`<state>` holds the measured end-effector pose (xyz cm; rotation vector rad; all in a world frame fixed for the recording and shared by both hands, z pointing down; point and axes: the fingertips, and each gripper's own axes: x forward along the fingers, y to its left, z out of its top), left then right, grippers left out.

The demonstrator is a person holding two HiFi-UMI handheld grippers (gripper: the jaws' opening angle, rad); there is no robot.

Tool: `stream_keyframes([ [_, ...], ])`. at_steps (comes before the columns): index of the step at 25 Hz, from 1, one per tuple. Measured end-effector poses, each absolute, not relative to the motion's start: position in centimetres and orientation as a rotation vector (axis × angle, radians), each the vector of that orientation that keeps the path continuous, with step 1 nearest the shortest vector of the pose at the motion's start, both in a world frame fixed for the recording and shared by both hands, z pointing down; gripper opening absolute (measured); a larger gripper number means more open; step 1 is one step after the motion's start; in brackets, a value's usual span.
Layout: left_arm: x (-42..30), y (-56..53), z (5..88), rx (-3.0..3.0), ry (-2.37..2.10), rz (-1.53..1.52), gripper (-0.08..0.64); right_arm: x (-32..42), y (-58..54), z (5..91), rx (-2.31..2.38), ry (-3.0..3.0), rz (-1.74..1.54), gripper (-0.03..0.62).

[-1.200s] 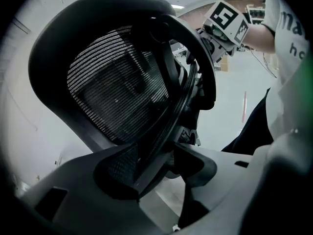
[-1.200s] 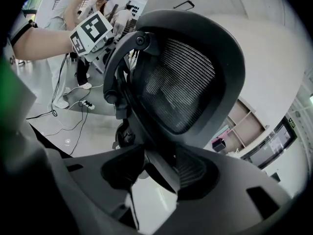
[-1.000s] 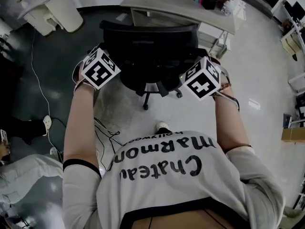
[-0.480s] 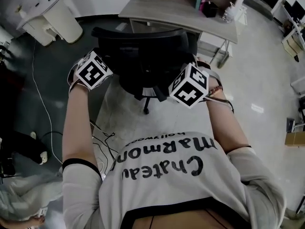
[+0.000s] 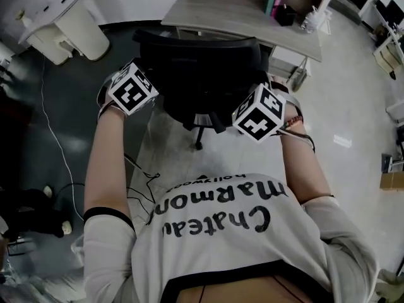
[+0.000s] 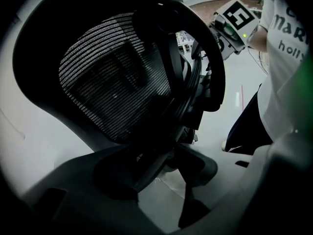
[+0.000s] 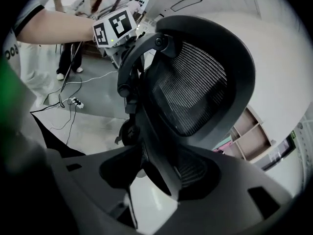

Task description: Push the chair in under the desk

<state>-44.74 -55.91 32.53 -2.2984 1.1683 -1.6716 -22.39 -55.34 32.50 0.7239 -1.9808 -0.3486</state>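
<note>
The black mesh office chair point(image 5: 202, 68) stands with its backrest just in front of the grey desk point(image 5: 240, 14). My left gripper point(image 5: 134, 88) is at the backrest's left edge and my right gripper point(image 5: 259, 112) at its right edge. In the left gripper view the backrest point(image 6: 117, 87) rim runs between the jaws of the left gripper point(image 6: 161, 180), with floor showing beside it. In the right gripper view the backrest point(image 7: 195, 92) frame passes between the jaws of the right gripper point(image 7: 146, 180), which have just been opening and stand wide.
A white round unit point(image 5: 69, 21) stands at the back left on dark carpet point(image 5: 57, 106). A white cabinet point(image 5: 287, 59) sits under the desk's right end. Cables point(image 5: 136, 175) trail on the floor to my left. A power strip point(image 7: 73, 102) lies further off.
The person has stepped forward. Both grippers have travelled with the chair back towards the desk, each staying at its own edge of the backrest.
</note>
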Motion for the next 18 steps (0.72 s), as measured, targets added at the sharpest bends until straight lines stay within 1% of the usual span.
stream_keyframes([
  [8,-46.7,-58.6,33.1,-2.304,1.076,-1.635,0.247,-24.4,-56.8,32.9,0.858,-1.937,-0.301,0.227],
  [13,-46.8,-59.3,33.0,-2.35,1.016,-1.597,0.247,-24.3,-57.5,33.2,0.903,-1.856,-0.295,0.227],
  [18,-46.7,-59.3,32.9,-2.36,1.007,-1.555,0.25,-24.2,-57.9,32.9,0.972,-1.924,-0.219,0.228],
])
